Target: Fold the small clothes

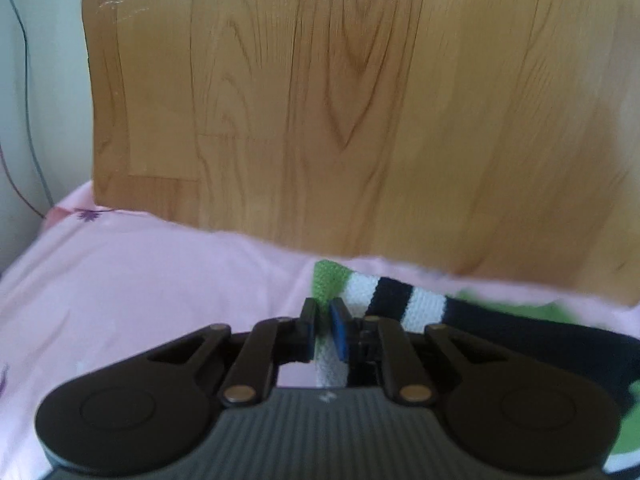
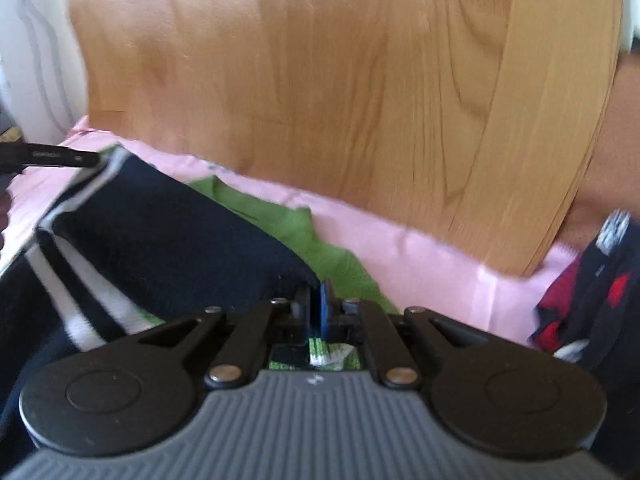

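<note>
A small garment in dark navy, white stripes and green [image 1: 404,300] lies on the pink bedsheet [image 1: 140,280]. My left gripper [image 1: 322,320] is shut on its white striped edge, with cloth showing between the pads. In the right wrist view the same garment [image 2: 168,236] spreads to the left, navy over green. My right gripper [image 2: 316,300] is shut on its navy and green edge, with striped cloth visible under the fingers. The tip of the left gripper [image 2: 52,157] shows at the garment's far corner.
A wooden headboard [image 1: 340,100] rises close behind the bed, also in the right wrist view [image 2: 320,100]. A red, black and white garment [image 2: 588,292] lies at the right on the pink sheet [image 2: 440,272]. A white wall with cables [image 1: 24,100] is at left.
</note>
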`<state>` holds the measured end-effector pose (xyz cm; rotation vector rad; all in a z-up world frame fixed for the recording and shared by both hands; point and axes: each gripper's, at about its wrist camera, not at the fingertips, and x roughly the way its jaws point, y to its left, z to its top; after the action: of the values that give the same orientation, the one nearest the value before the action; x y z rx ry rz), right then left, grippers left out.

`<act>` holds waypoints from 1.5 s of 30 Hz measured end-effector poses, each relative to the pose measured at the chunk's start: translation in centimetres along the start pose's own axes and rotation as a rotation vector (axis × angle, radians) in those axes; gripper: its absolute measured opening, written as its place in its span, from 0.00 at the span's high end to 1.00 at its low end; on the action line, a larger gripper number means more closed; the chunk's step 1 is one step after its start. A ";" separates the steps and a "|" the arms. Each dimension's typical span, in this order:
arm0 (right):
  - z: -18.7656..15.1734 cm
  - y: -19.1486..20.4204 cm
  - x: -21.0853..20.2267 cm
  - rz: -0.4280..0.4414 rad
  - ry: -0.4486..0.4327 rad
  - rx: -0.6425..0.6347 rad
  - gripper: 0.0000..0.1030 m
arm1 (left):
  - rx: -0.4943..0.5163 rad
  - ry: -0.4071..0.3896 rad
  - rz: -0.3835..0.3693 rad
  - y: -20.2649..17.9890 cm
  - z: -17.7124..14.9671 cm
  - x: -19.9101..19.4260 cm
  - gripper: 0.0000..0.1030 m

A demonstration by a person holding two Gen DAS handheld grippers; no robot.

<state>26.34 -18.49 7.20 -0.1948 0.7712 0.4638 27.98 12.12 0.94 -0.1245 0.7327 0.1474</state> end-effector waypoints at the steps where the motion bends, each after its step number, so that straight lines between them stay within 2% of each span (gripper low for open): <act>1: -0.2 -0.2 1.5 -0.007 0.047 0.035 0.87 | 0.023 0.031 0.037 -0.5 -0.5 1.0 0.90; 2: -0.7 -0.3 2.9 -0.019 0.079 0.053 0.82 | 0.045 0.065 0.066 -0.8 -1.1 1.9 0.87; 3: -0.8 -0.2 2.9 -0.034 0.038 0.054 0.78 | 0.068 0.050 0.095 -1.0 -1.9 2.1 0.83; 4: -0.6 -0.2 2.9 -0.045 0.045 0.060 0.73 | 0.095 0.027 0.118 -1.1 -2.2 1.5 0.78; 7: -0.5 -1.2 1.2 -0.011 0.005 0.157 0.72 | 0.104 0.007 0.133 -0.1 -2.4 -0.9 0.67; 10: -1.7 -1.2 -1.5 -0.011 -0.025 0.186 0.72 | 0.083 -0.006 0.121 2.3 -2.4 -4.3 0.64; 14: -5.9 -0.7 -5.1 0.056 -0.038 0.246 0.72 | 0.107 0.017 0.052 5.1 -5.5 -9.9 0.54; 18: -11.7 0.6 -8.6 0.125 -0.024 0.319 0.70 | 0.133 0.107 -0.054 7.5 -10.9 -15.3 0.53; 23: -17.5 3.1 -12.5 0.212 -0.009 0.366 0.70 | 0.107 0.206 -0.167 9.2 -16.4 -19.7 0.53; 27: -20.4 5.1 -15.5 0.242 -0.018 0.349 0.70 | 0.109 0.254 -0.205 9.3 -19.3 -21.9 0.53; 29: -21.7 5.8 -16.6 0.252 -0.008 0.347 0.67 | 0.125 0.255 -0.215 8.7 -20.5 -22.9 0.51; 31: -22.9 6.2 -17.4 0.251 0.001 0.346 0.62 | 0.161 0.251 -0.212 7.9 -21.5 -23.5 0.55; 32: -23.4 6.4 -17.7 0.251 0.006 0.347 0.61 | 0.179 0.233 -0.192 7.4 -22.0 -23.9 0.63; 33: -24.0 6.6 -17.9 0.257 0.012 0.355 0.61 | 0.198 0.214 -0.172 7.0 -22.4 -24.4 0.82; 34: -24.6 6.8 -17.8 0.264 0.014 0.366 0.61 | 0.211 0.198 -0.161 6.7 -22.7 -24.8 0.91; 36: -25.8 7.9 -17.9 0.245 -0.024 0.368 0.71 | 0.211 0.191 -0.137 6.6 -22.7 -25.3 0.92; 37: -25.8 8.6 -17.7 0.234 -0.016 0.341 0.88 | 0.211 0.185 -0.124 6.8 -22.6 -25.6 0.92; 40: -25.3 9.0 -17.9 0.196 -0.014 0.323 0.89 | 0.202 0.167 -0.093 8.1 -22.3 -27.8 0.92; 42: -25.1 8.6 -18.8 0.187 -0.028 0.319 0.89 | 0.180 0.172 -0.107 9.1 -22.3 -28.9 0.91; 45: -25.2 8.3 -19.1 0.181 -0.015 0.292 0.89 | 0.205 0.208 -0.097 8.6 -23.2 -28.4 0.91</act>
<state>-5.18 -25.92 2.97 0.1517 0.8359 0.5163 -9.64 14.23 2.41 0.0204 0.9430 -0.0346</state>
